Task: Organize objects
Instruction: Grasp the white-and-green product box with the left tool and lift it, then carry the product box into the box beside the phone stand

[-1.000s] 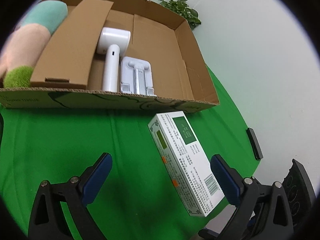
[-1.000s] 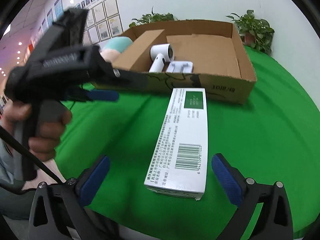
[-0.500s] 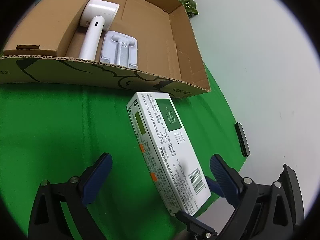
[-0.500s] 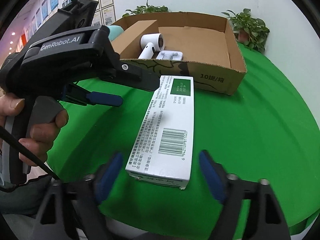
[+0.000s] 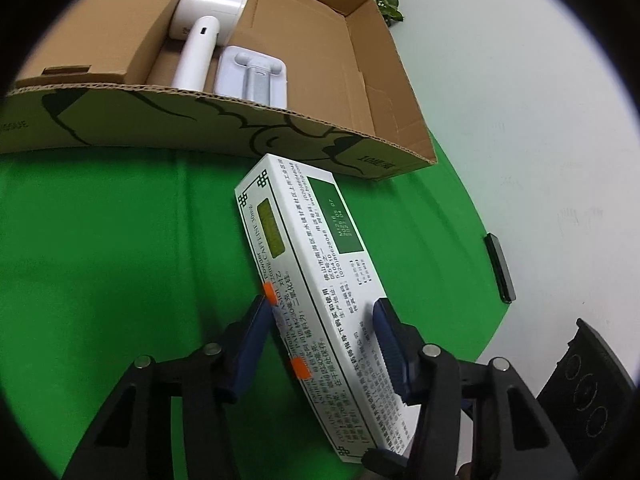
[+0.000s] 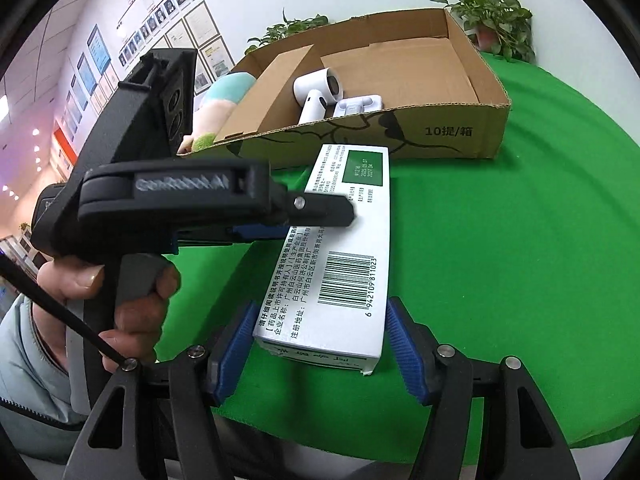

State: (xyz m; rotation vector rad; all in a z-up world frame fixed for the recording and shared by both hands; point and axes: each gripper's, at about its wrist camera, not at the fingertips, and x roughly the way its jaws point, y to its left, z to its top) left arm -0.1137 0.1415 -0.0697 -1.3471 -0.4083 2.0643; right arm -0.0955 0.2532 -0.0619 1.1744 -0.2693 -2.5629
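Observation:
A long white medicine box [image 5: 316, 276] with green panels and a barcode lies on the green table [image 5: 100, 260], its far end near the cardboard box [image 5: 280, 128]. It also shows in the right wrist view [image 6: 344, 248]. My left gripper [image 5: 324, 344] is shut on the medicine box across its width, near the middle. My right gripper [image 6: 320, 344] straddles the box's near end, with its blue pads close to or touching both sides. The cardboard box [image 6: 452, 136] holds a white hair dryer [image 5: 200, 40] and a white stand [image 5: 256, 76].
A plush toy [image 6: 216, 100] sits in the cardboard box's left part behind a cardboard flap [image 6: 276, 88]. Potted plants [image 6: 496, 20] stand behind the box. A black bar [image 5: 500, 268] lies past the table's right edge. The table edge runs just under my right gripper.
Both grippers moved forward onto the medicine box. The left jaws went from wide open to shut on it. The right jaws narrowed around its near end.

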